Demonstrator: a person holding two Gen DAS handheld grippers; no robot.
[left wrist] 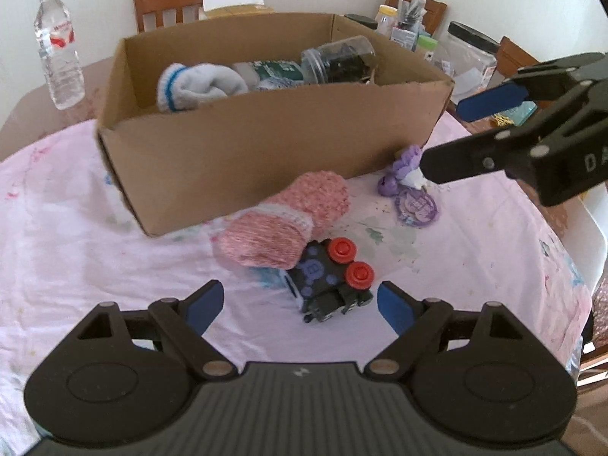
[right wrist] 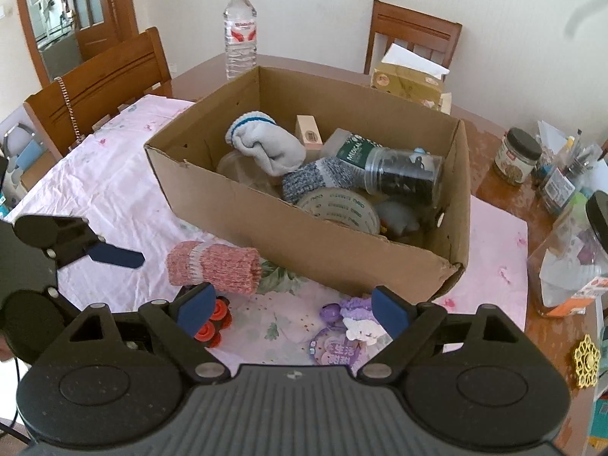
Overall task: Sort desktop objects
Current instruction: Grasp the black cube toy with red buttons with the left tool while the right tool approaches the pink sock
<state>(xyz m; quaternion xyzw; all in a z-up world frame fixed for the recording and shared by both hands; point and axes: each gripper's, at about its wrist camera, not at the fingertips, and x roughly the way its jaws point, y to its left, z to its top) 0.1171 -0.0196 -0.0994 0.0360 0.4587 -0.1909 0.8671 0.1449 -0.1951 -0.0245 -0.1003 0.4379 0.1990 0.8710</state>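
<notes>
A cardboard box (left wrist: pixel 266 152) stands on the pink tablecloth and holds a white sock (left wrist: pixel 197 87), a dark jar (left wrist: pixel 338 59), a tape roll (right wrist: pixel 342 209) and other items. In front of it lie a rolled pink sock (left wrist: pixel 288 220), a black toy train with red wheels (left wrist: pixel 330 277) and a purple keychain toy (left wrist: pixel 410 186). My left gripper (left wrist: pixel 300 304) is open, just short of the train. My right gripper (right wrist: pixel 292 309) is open above the purple toy (right wrist: pixel 349 323), and it shows in the left wrist view (left wrist: pixel 440 136).
A water bottle (left wrist: pixel 59 49) stands left of the box. Jars and a pen holder (right wrist: pixel 520 155) crowd the table's right side, with a large jar (right wrist: pixel 573 258) nearby. A tissue box (right wrist: pixel 410 79) sits behind the box. Wooden chairs (right wrist: pixel 95 87) surround the table.
</notes>
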